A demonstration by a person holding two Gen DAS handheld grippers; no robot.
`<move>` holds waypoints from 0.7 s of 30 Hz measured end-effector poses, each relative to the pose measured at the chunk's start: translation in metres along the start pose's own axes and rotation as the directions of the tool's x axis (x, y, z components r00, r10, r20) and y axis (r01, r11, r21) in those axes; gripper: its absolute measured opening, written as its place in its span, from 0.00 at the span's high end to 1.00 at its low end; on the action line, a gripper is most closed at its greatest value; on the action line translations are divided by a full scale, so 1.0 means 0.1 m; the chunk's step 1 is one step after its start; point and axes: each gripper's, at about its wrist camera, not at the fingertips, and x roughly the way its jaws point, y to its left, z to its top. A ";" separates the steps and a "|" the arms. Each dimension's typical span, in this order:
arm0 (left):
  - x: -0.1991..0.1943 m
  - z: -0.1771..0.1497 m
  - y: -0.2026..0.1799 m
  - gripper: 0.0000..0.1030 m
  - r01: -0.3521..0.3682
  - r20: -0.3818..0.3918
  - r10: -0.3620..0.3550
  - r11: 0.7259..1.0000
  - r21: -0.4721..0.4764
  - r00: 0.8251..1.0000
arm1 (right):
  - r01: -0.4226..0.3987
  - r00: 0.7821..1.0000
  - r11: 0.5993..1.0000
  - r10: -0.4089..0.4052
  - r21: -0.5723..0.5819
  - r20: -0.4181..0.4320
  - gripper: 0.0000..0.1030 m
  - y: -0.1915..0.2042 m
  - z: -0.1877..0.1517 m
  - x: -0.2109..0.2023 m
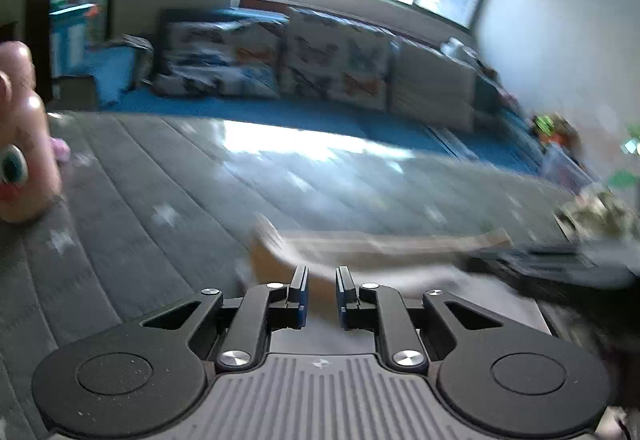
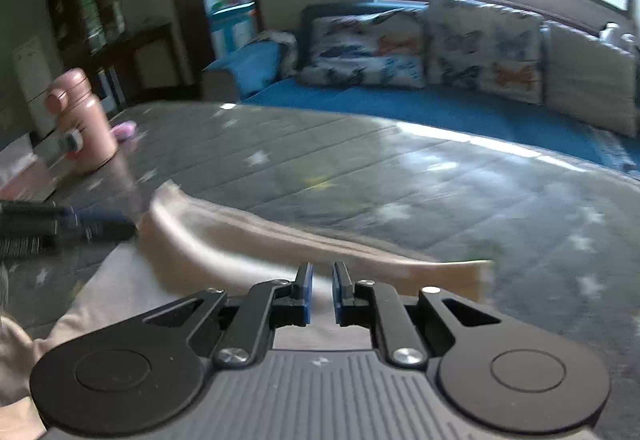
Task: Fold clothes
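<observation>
A beige garment (image 1: 380, 252) lies on the grey star-patterned quilted mat (image 1: 160, 199), its near edge raised in a blurred band. My left gripper (image 1: 322, 292) has its jaws nearly together, with beige cloth between the blue pads. In the right wrist view the same garment (image 2: 240, 240) stretches from left to right, and a paler part of it hangs at the lower left. My right gripper (image 2: 321, 292) is likewise closed on the cloth edge. Each gripper shows as a dark blur in the other's view: the right gripper (image 1: 540, 260) and the left gripper (image 2: 40, 228).
A pink bottle (image 2: 88, 119) stands at the mat's (image 2: 440, 199) far left, with a small pink item (image 2: 124, 129) beside it. Behind is a blue sofa (image 2: 400, 103) with patterned cushions (image 2: 368, 47). A potted plant (image 1: 600, 211) sits at the right edge.
</observation>
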 end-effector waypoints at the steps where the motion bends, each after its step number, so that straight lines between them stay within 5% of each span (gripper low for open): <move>1: -0.01 -0.07 -0.04 0.85 0.015 -0.018 -0.015 1.000 0.011 1.000 | -0.009 1.000 1.000 0.009 -0.008 -0.007 0.90 0.06 0.00 0.04; 14: -0.04 -0.43 -0.13 0.85 0.057 -0.067 -0.052 0.996 0.062 0.996 | 0.046 0.999 0.998 -0.045 -0.054 0.010 0.90 0.27 0.15 0.43; 18: -0.06 -0.43 -0.09 0.85 0.067 -0.064 -0.064 0.997 0.049 0.996 | -0.013 1.000 0.996 0.013 -0.093 0.008 0.89 0.34 0.16 0.38; 21: -0.05 -0.43 -0.08 0.85 0.069 -0.063 -0.066 0.997 0.046 0.996 | -0.036 0.999 0.988 0.036 -0.151 0.000 0.78 0.45 0.15 0.39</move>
